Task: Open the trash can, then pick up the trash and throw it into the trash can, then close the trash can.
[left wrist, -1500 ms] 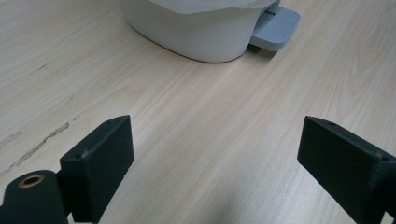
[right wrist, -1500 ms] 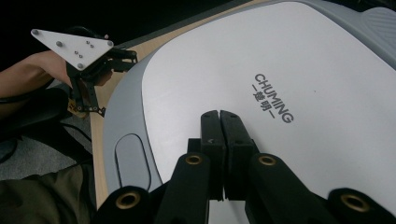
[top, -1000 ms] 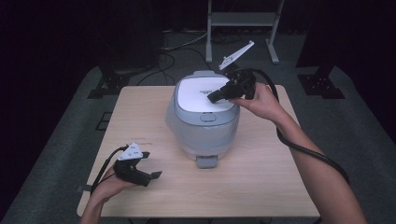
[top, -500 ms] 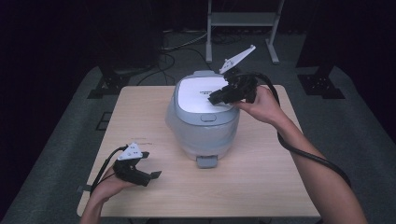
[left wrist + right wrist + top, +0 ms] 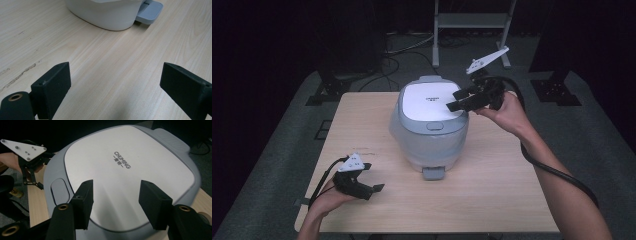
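The rice cooker is set mid-surface, lid shut, its latch tab facing the near edge. The right claw is held over the lid's right far side, jaws just opened, nothing between them. The left claw, spread wide and empty, lies near left, farther off.

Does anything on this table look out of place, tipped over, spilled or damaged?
Nothing stands out. The rice cooker sits upright mid-table with its lid shut. The wooden table shows only faint scuff marks near the left claw, and no spill.
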A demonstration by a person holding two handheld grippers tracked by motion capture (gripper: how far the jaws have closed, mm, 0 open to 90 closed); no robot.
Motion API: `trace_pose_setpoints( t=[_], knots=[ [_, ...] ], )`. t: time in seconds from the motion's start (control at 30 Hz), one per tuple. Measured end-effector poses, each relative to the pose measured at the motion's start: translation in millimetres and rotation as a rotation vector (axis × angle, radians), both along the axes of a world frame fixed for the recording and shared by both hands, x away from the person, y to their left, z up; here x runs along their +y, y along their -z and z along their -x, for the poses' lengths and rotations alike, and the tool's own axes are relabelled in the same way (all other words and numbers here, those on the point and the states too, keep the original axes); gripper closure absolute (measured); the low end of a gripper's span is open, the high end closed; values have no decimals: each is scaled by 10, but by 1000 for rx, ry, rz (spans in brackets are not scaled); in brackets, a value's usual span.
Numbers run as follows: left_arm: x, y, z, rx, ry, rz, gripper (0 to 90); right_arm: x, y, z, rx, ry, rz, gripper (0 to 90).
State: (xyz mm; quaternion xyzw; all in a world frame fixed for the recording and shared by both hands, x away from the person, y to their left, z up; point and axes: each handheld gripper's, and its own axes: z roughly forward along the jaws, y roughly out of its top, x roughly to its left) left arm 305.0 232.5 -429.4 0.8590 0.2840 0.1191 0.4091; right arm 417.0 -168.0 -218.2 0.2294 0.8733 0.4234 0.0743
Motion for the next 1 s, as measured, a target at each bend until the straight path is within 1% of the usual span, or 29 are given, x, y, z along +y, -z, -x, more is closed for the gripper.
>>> trace_pose_setpoints(
  t=[0.2, 0.3, 0.4, 0.6, 0.7, 0.87, 1.0],
  knots=[
    [-10, 9, 2, 4, 0, -7, 89, -246, -4, 49, -1, 36, -22, 426],
    [-22, 9, 1, 6, 2, -5, 89, -364, 22, 69, 1, 57, -17, 419],
    [-37, 19, -3, 9, 5, -1, 89, -475, 57, 90, 3, 72, -25, 416],
    [-41, 22, 7, 9, 9, -13, 89, -641, 160, 142, 15, 104, -29, 404],
    [-39, 12, 11, 8, 7, 1, 89, -703, 228, 164, 25, 113, -32, 402],
    [-28, 24, -1, 11, 7, -6, 89, -780, 342, 177, 41, 128, -28, 394],
    [-23, 27, 5, 12, 2, -2, 89, -857, 454, 176, 52, 142, -34, 389]
  ],
)
